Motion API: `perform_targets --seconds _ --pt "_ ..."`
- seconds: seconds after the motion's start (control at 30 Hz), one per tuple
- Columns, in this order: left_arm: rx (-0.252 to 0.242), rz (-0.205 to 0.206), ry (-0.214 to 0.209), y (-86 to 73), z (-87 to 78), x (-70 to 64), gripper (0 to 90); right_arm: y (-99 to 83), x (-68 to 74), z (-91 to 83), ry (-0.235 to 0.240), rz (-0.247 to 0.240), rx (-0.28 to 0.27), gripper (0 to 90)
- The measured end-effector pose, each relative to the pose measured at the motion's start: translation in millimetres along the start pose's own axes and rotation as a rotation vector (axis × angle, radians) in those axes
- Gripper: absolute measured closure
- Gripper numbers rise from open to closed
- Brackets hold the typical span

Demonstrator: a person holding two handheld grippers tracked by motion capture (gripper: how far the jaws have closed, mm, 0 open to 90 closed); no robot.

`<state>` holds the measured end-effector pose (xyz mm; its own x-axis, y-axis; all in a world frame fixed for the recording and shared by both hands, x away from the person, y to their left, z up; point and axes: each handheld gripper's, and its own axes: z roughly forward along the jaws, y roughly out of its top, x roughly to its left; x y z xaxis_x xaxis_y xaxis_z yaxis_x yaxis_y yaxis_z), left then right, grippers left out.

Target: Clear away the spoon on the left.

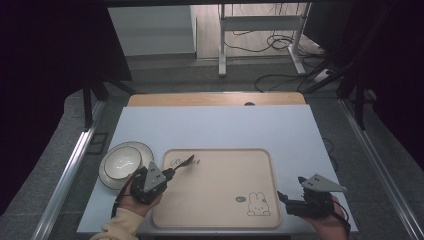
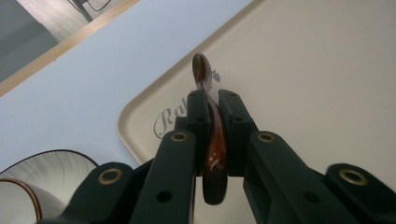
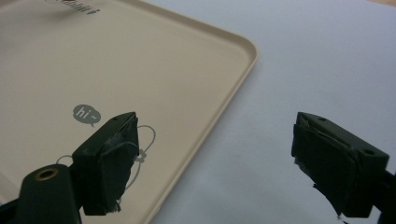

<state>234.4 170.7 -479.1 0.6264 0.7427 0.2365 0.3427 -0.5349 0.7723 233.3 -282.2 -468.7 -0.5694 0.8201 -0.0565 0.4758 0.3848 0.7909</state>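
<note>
table (image 1: 210,125): pale blue top, with a wooden strip along its far edge.
tray (image 1: 220,200): beige, rounded corners, lying flat on the table at the near middle; a rabbit drawing with a small "hi" bubble sits at its near right corner and script lettering at its far left corner.
bowl (image 1: 121,162): white with a dark rim, standing on the table just left of the tray.
left gripper (image 1: 167,175): over the tray's left edge, jaws closed tight on the spoon's handle.
right gripper (image 1: 285,197): low at the tray's near right corner, jaws spread wide with nothing between them; one jaw over the tray, the other over the table.
spoon (image 2: 215,140): dark reddish brown, glossy, clamped by its handle, its bowl end pointing out over the tray's far left corner above the lettering.
</note>
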Motion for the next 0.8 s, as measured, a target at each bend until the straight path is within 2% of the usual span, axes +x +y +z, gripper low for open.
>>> perform_targets --seconds 0.47,0.63,0.8 --pt "0.054 0.063 -0.011 -5.9 10.0 -12.9 83.8 -0.7 0.0 1.0 0.003 -0.005 0.007 15.1" --pt "0.086 0.115 -0.009 -9.1 13.6 -19.4 81.6 -0.8 0.4 1.2 0.007 -0.007 0.009 15.1" --pt "0.114 0.132 -0.025 -11.5 18.2 -22.8 80.5 -1.1 0.4 1.6 0.010 -0.008 0.012 15.1"
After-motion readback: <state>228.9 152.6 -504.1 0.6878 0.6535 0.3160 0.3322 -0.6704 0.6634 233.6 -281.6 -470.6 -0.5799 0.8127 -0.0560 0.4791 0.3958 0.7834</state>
